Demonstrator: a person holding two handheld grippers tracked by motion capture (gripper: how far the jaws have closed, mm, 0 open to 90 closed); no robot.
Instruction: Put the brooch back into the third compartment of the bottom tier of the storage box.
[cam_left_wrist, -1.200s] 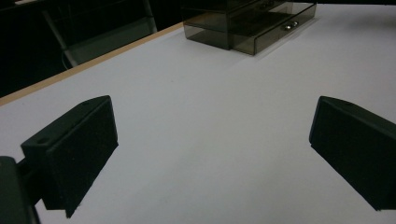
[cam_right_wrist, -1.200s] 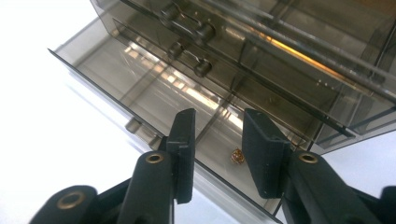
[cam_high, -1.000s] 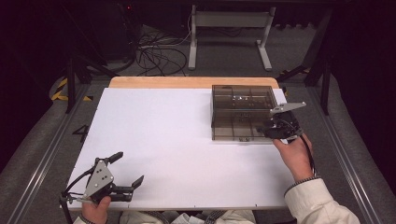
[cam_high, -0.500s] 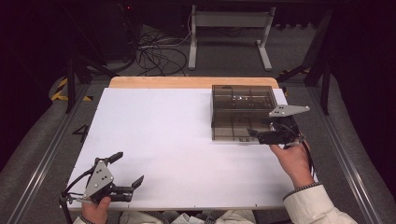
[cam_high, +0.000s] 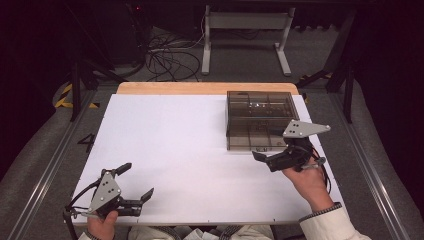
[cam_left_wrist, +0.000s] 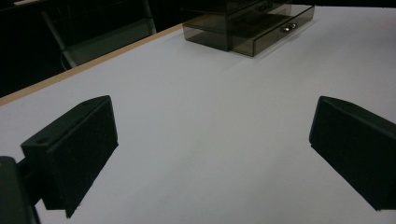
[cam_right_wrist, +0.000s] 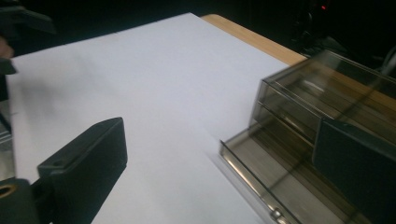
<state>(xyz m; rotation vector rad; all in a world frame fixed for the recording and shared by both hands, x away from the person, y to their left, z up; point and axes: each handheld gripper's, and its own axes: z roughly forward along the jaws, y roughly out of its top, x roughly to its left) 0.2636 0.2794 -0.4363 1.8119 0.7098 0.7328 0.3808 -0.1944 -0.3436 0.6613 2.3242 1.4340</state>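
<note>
The contents of the smoky plastic drawer box (cam_high: 259, 120), at about one o'clock on the white table (cam_high: 175, 145), are too dim to make out. In the right gripper view its open drawer (cam_right_wrist: 280, 186) is blurred and runs off the bottom edge, partly behind a black jaw. The person's left hand (cam_high: 102, 225) is cut off at the bottom edge in the high view.

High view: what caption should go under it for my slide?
Two open tools, left and right, over a white table beside a smoky box.
</note>
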